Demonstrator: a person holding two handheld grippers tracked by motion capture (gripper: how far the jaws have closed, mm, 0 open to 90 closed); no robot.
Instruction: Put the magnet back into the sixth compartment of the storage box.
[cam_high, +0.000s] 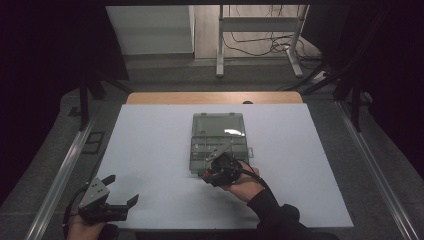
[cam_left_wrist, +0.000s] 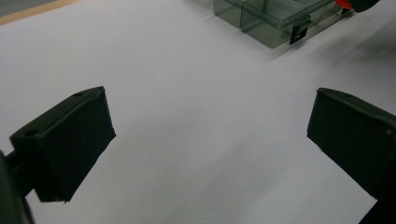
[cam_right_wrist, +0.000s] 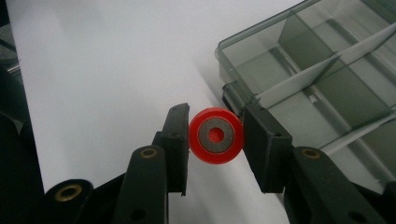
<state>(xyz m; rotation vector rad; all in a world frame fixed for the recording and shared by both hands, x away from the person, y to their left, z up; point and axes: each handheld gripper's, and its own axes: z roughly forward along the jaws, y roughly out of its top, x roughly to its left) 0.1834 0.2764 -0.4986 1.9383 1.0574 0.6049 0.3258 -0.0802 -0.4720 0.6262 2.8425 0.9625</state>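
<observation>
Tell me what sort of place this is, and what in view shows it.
Probably a lab or workshop bench set up for recording. A plain white table top sits between metal rails, cables trail across the floor behind, and a person works with hand-held grippers beside a clear compartment box.

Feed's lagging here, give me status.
Right hand-held gripper shut on red wheel, beside open compartment box. Left hand-held gripper open, idle on white table. Path clear.

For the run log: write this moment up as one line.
right hand-held gripper: shut on red wheel | near edge of open compartment box | left hand-held gripper: open, empty, over white table
</observation>
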